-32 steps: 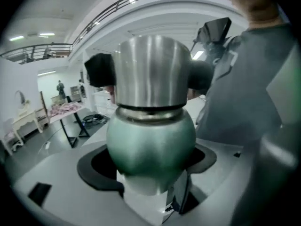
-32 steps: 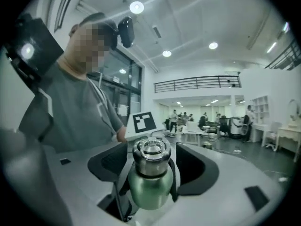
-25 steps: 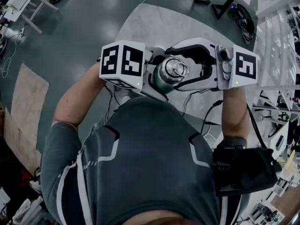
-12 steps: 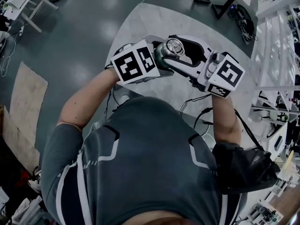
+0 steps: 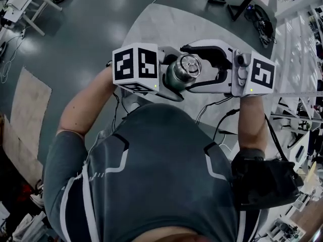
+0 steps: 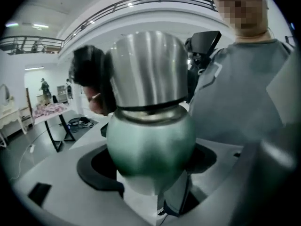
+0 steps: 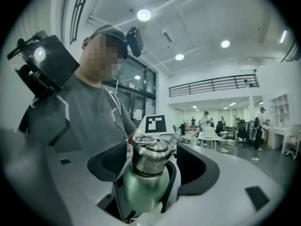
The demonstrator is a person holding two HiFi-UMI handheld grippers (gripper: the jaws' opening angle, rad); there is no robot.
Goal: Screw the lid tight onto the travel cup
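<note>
1. Two grippers meet on one travel cup [image 5: 176, 80], held in front of the person's chest above the near edge of a white round table [image 5: 151, 24].
2. Farthest left is the bare left forearm [image 5: 83, 105], which reaches up to the left marker cube [image 5: 135, 67].
3. The left gripper [image 5: 170, 82] comes in from the left. Its jaws are clamped on the cup's green lower body. In the left gripper view that rounded green body fills the space between the dark pads.
4. The cup is in the middle, clear of the table top. It stands roughly upright with its top turned toward the head camera. Above the green body is a bare steel upper part, with a dark seam between the two.
5. The lid [image 5: 189, 66] sits on the cup's neck. It is steel, with a wire loop lying on top. Whether it is turned fully home cannot be told.
6. The right gripper [image 7: 153, 163] comes in from the right. Its jaws stand apart, one on the far side of the lid and one on the near side, and they have just been opening. The lid is between them. The right gripper view shows a gap on each side, so neither dark pad presses on it.
7. To the right of those jaws is the right marker cube [image 5: 262, 73].
8. Last comes the right forearm [image 5: 251, 122], running back toward the person. A black cable [image 5: 222, 121] trails just to its left.
</note>
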